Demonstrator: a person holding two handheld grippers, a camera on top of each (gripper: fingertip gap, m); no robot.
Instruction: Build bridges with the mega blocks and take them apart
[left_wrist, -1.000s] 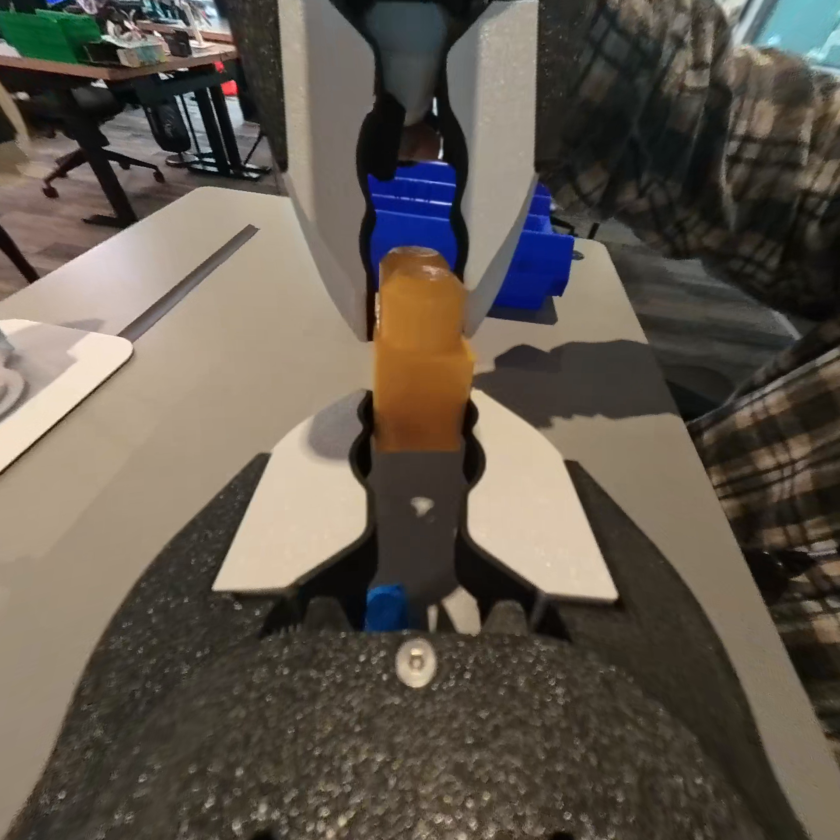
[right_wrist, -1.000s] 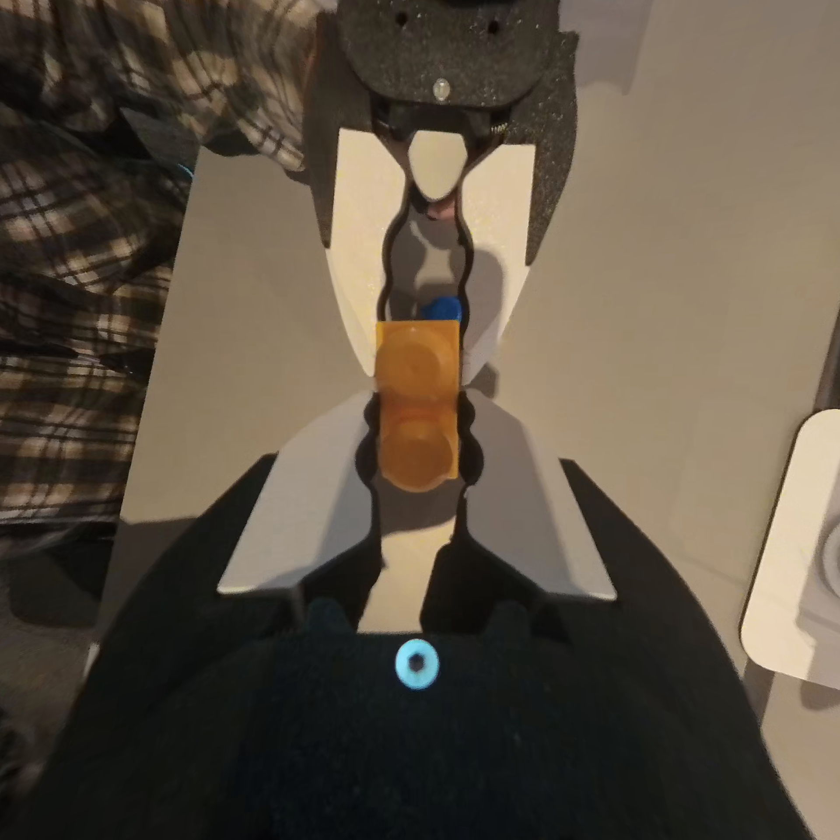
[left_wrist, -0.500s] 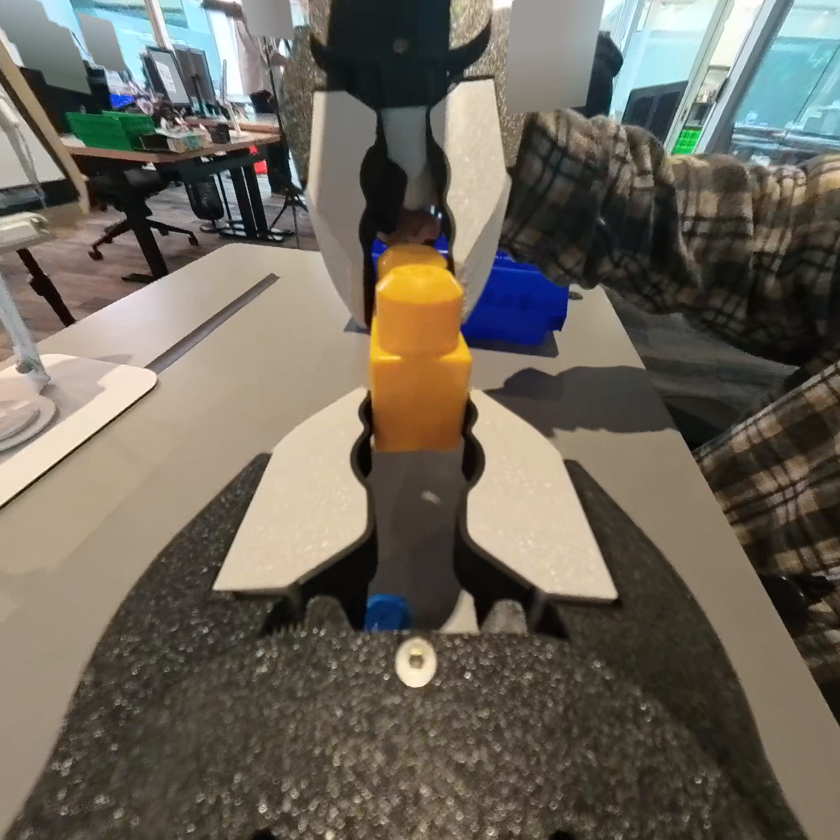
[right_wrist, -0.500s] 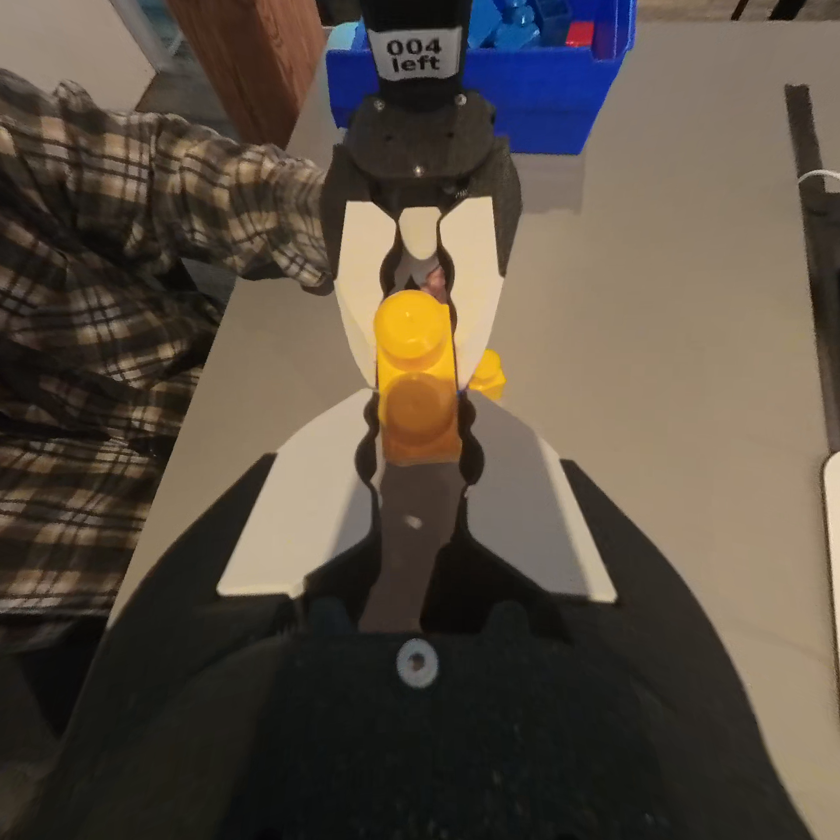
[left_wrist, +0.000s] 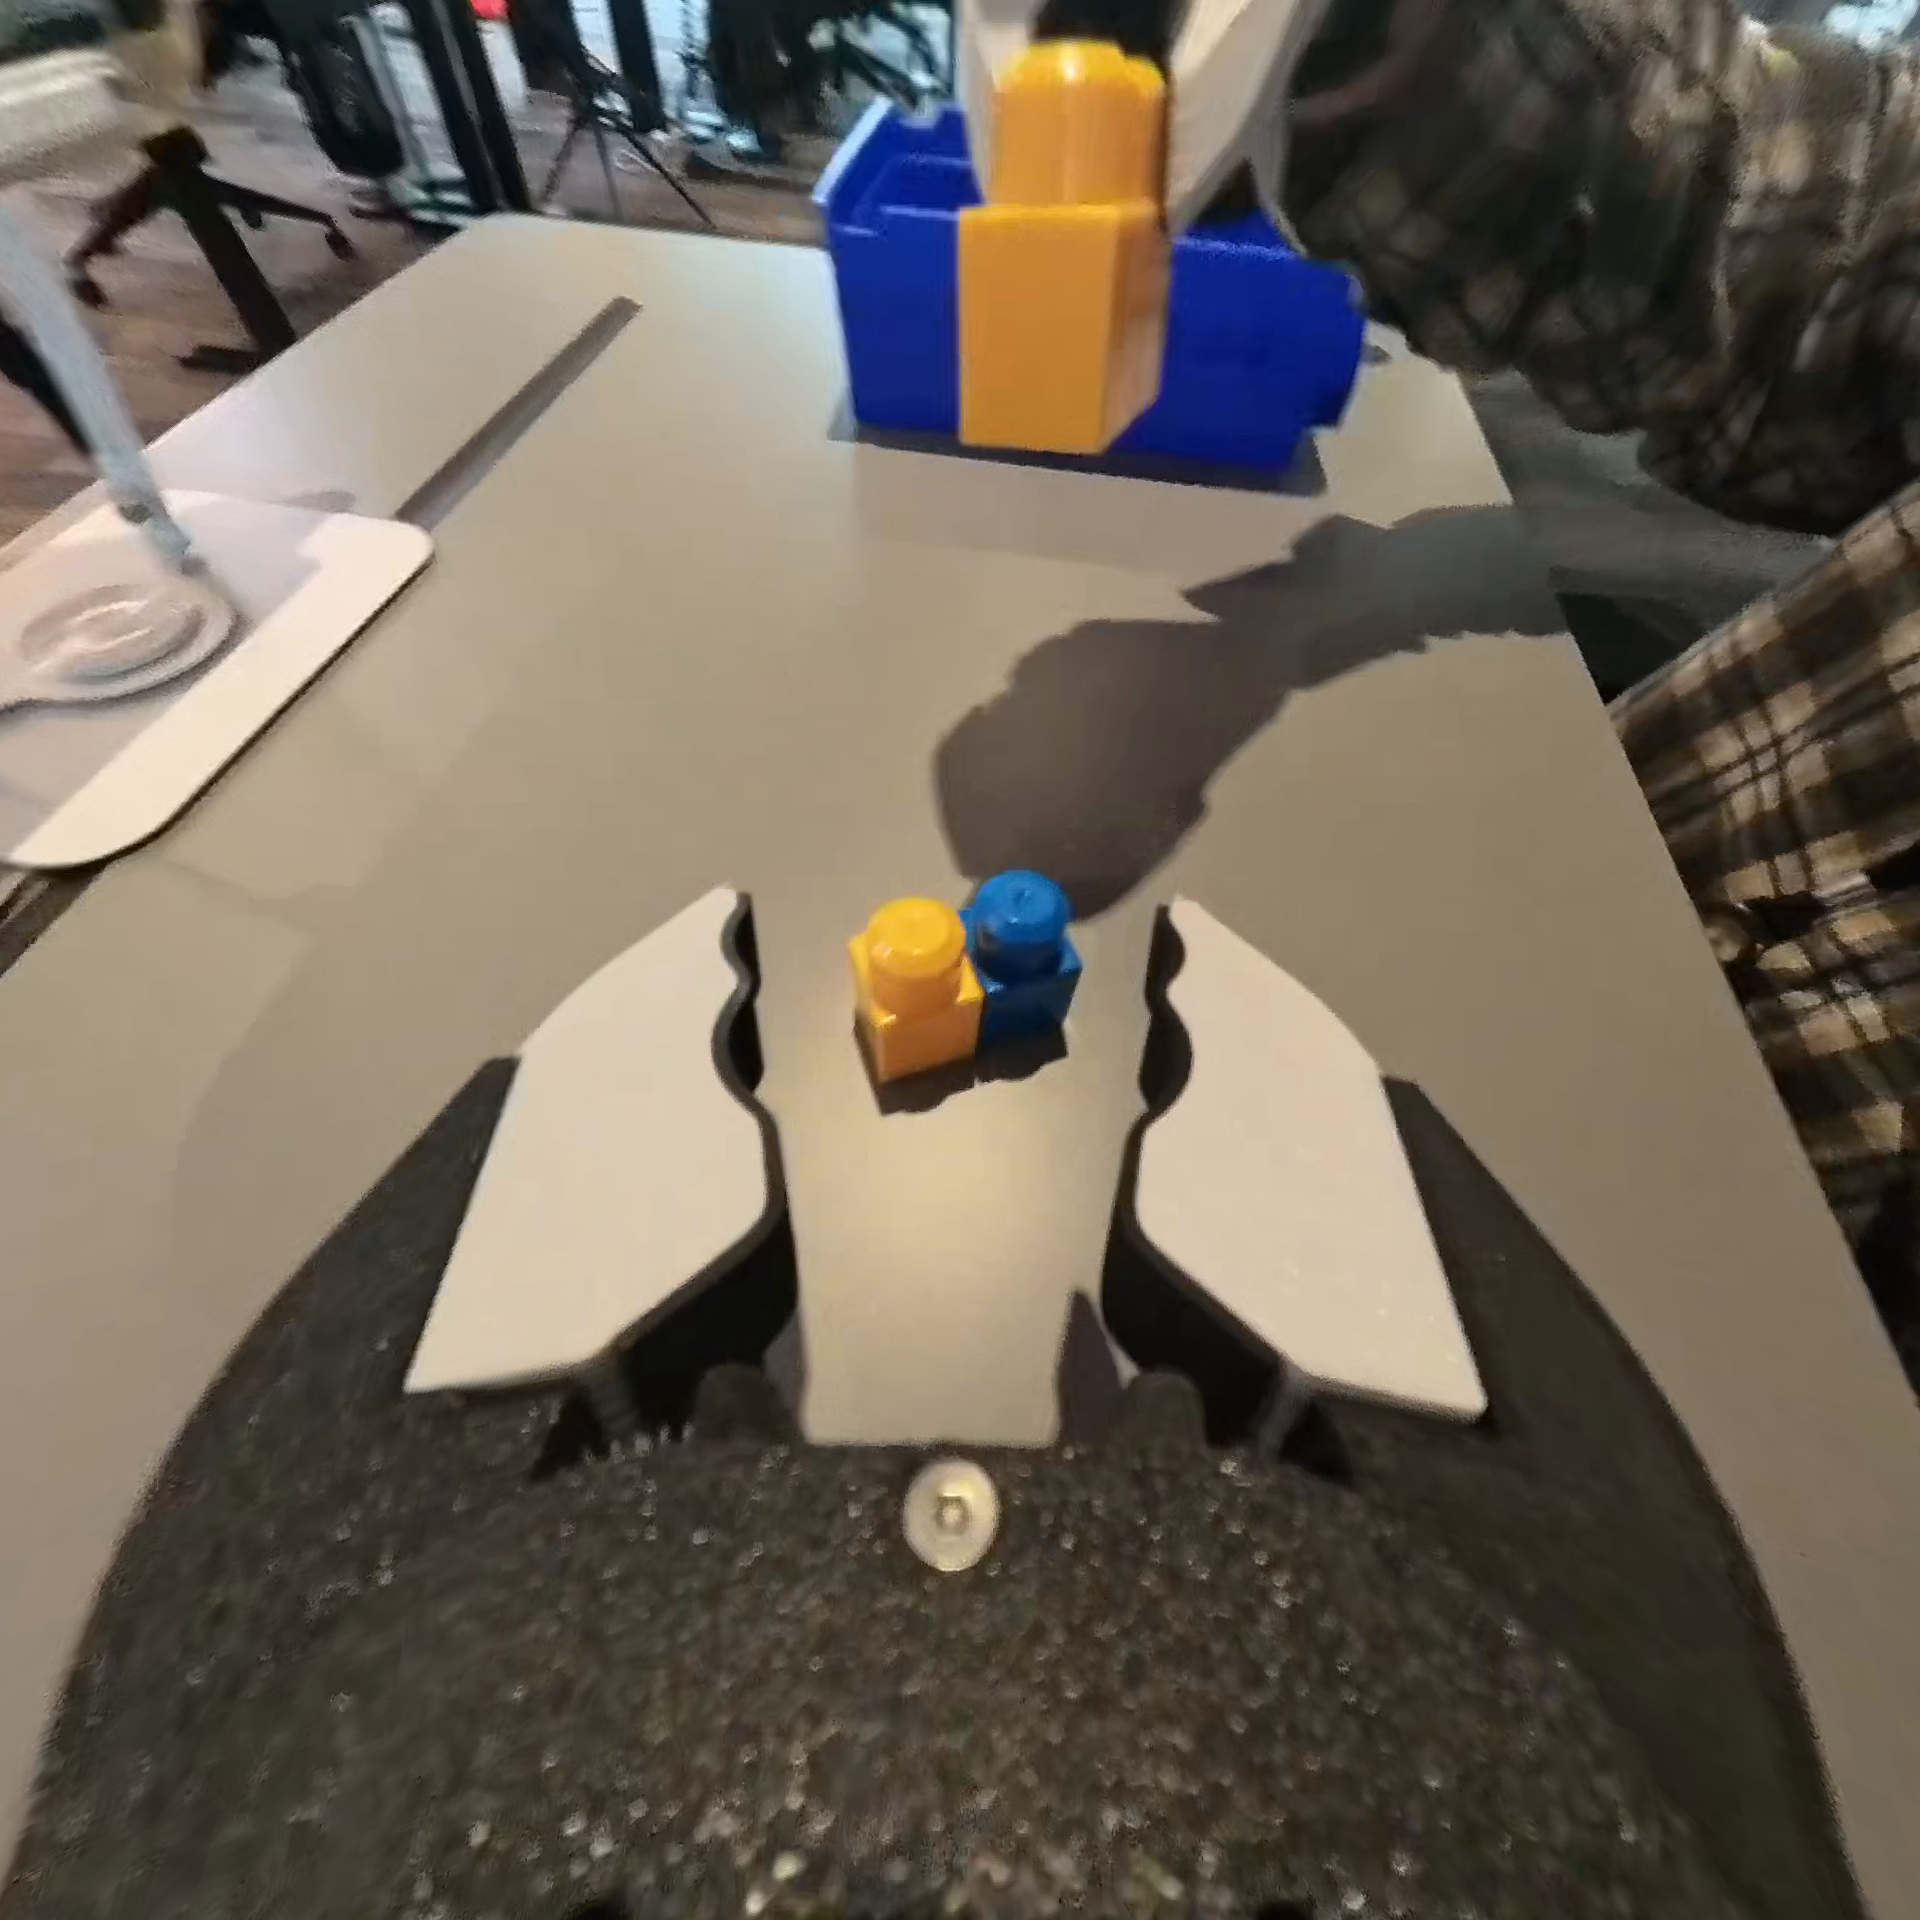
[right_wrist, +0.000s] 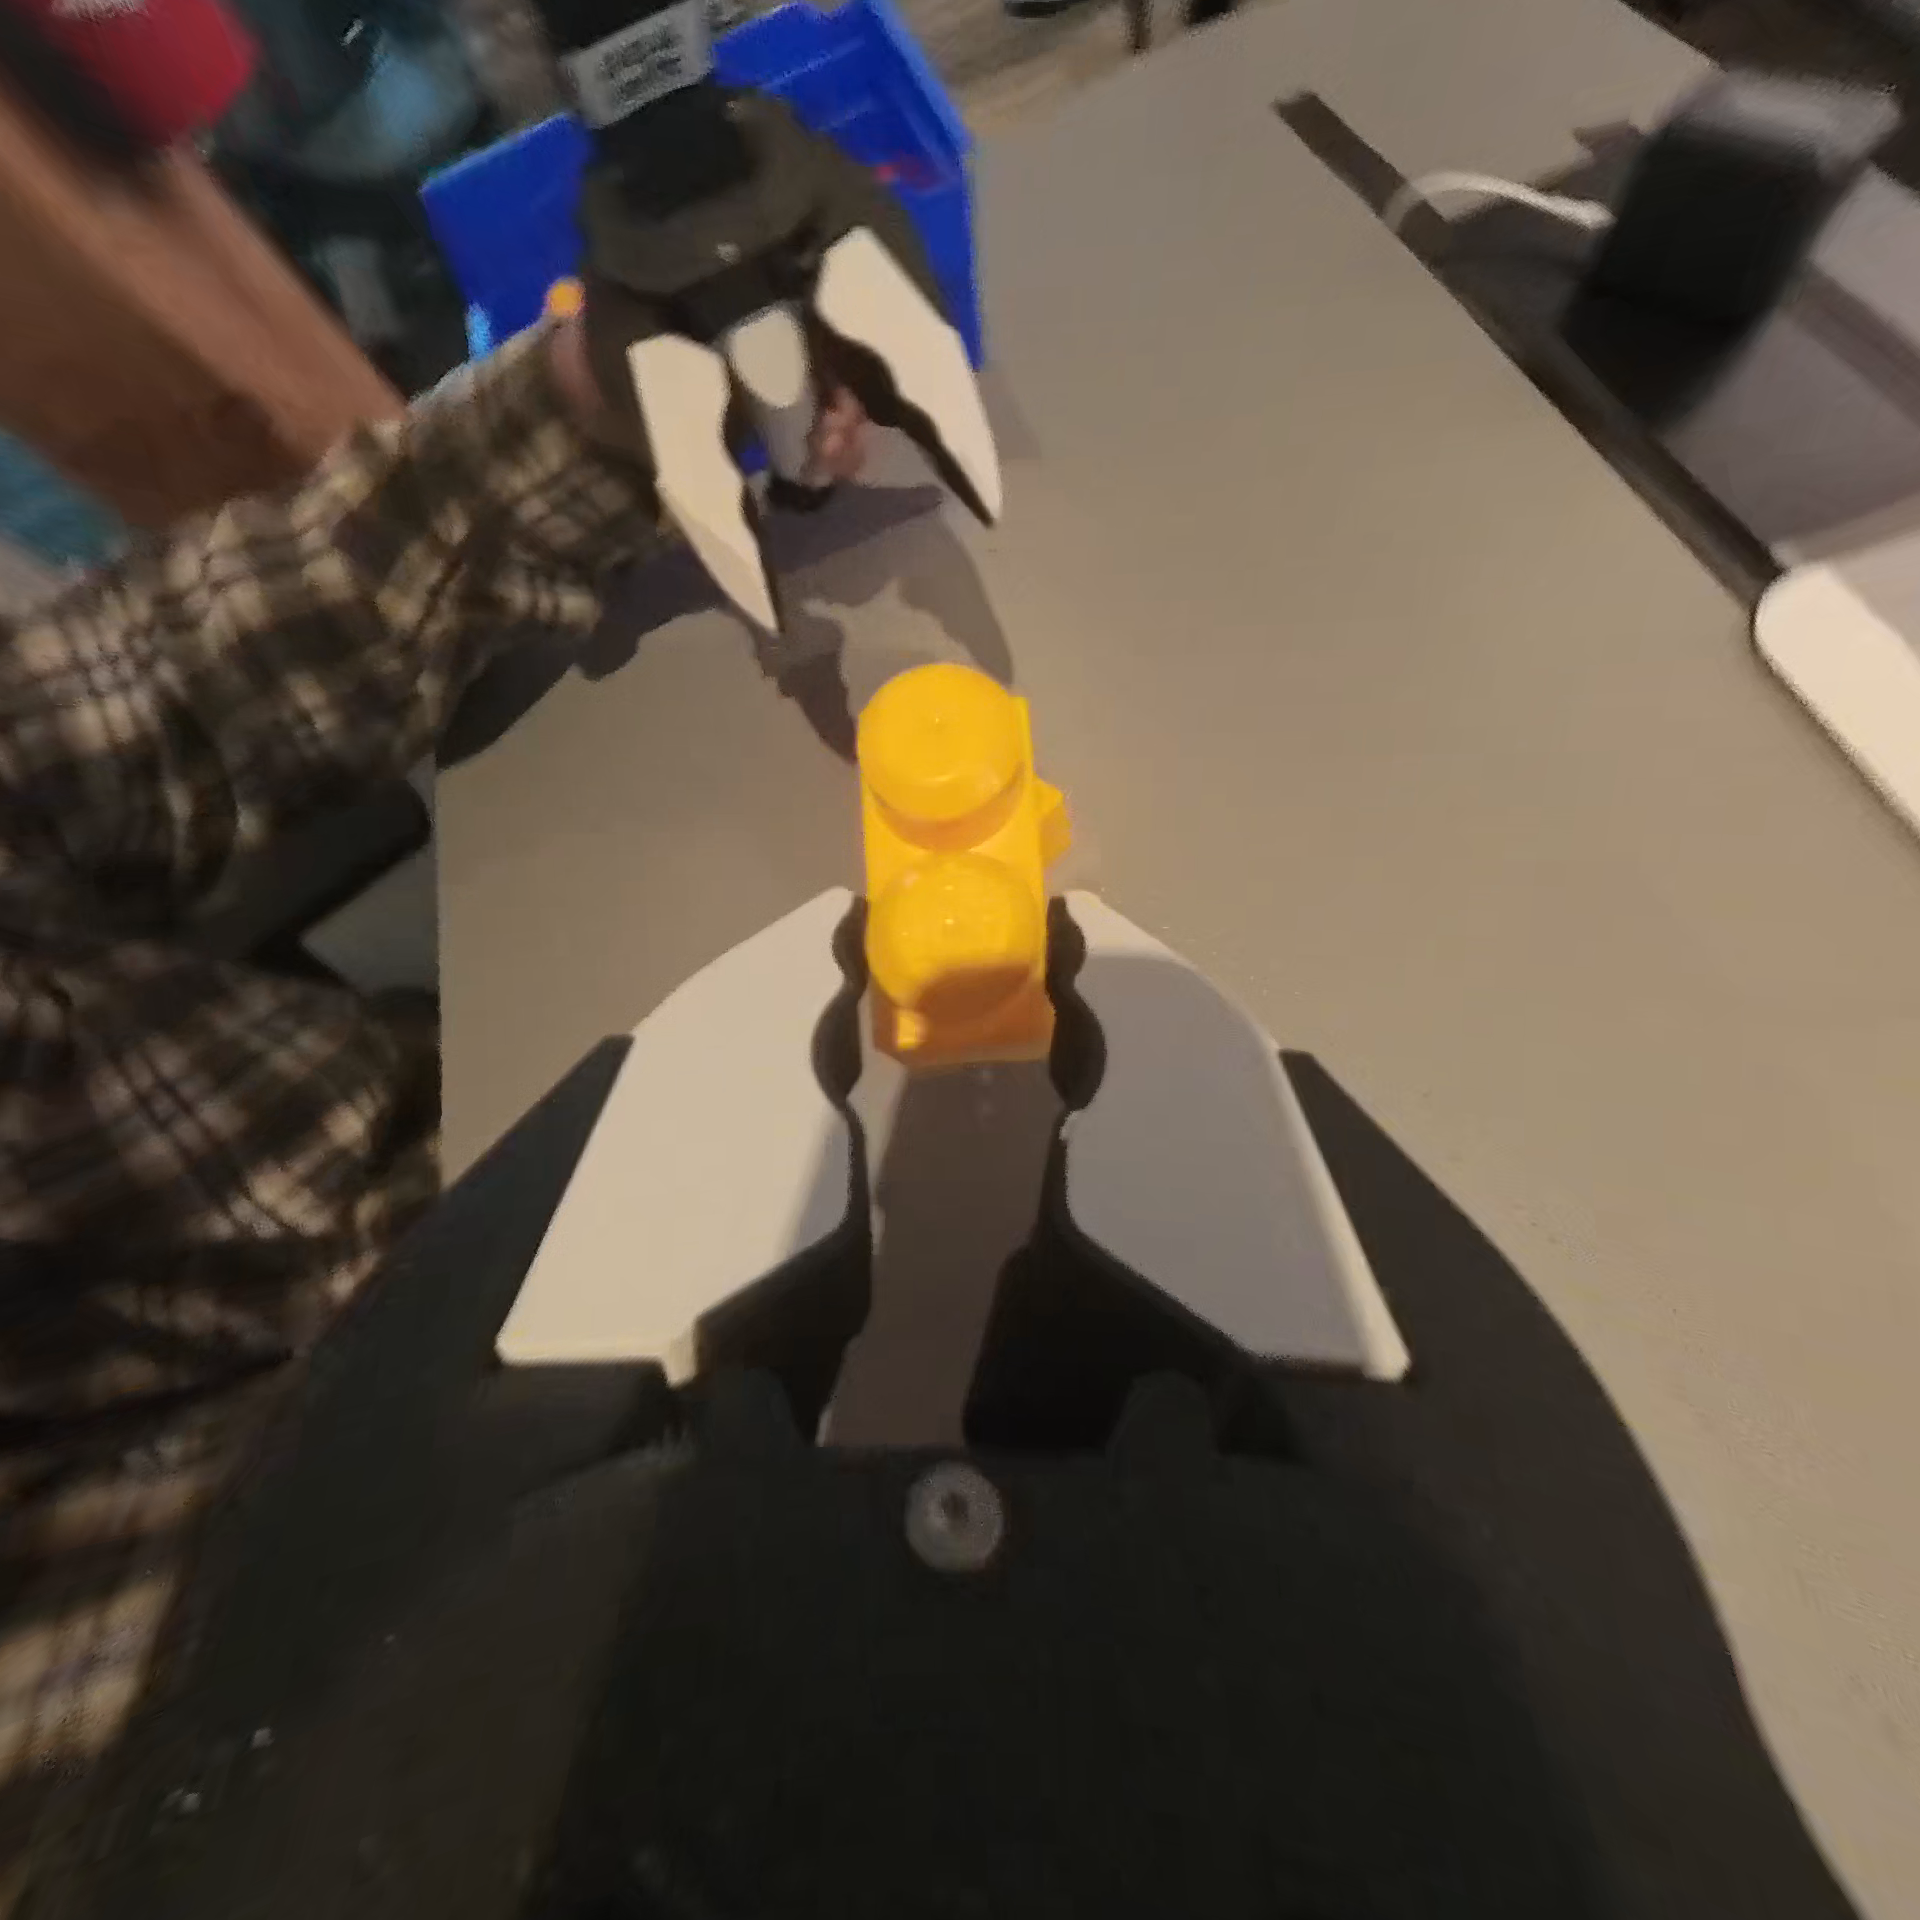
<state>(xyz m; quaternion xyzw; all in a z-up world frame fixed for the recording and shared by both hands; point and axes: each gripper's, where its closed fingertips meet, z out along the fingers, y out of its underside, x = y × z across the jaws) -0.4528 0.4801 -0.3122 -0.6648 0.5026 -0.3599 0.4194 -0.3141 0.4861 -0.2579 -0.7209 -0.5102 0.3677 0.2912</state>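
Observation:
My right gripper (right_wrist: 951, 914) is shut on a yellow two-stud block (right_wrist: 951, 862) and holds it above the grey table (right_wrist: 1351, 727). In the left wrist view this block (left_wrist: 1049, 312) hangs high at the top, in front of the blue bin (left_wrist: 1226, 353), between the right gripper's fingers (left_wrist: 1210, 114). My left gripper (left_wrist: 951, 925) is open and empty. A small yellow block (left_wrist: 914, 987) and a small blue block (left_wrist: 1023, 961) stand touching on the table, just beyond its fingertips. The open left gripper (right_wrist: 878, 561) also shows in the right wrist view.
The blue bin (right_wrist: 862, 114) of blocks stands at the table's far end. A white stand base (left_wrist: 208, 655) lies at the left, beside a dark slot (left_wrist: 520, 405) in the table. Plaid sleeves (left_wrist: 1766, 831) run along the right edge. A black object (right_wrist: 1725, 229) sits on the far side. The tips of one gripper are about 15 centimeters away from the tips of the other.
Both grippers held the yellow two-stud block. My left gripper has let go, opened and drawn back; the right gripper has carried the block up and away. The two small blocks now show.

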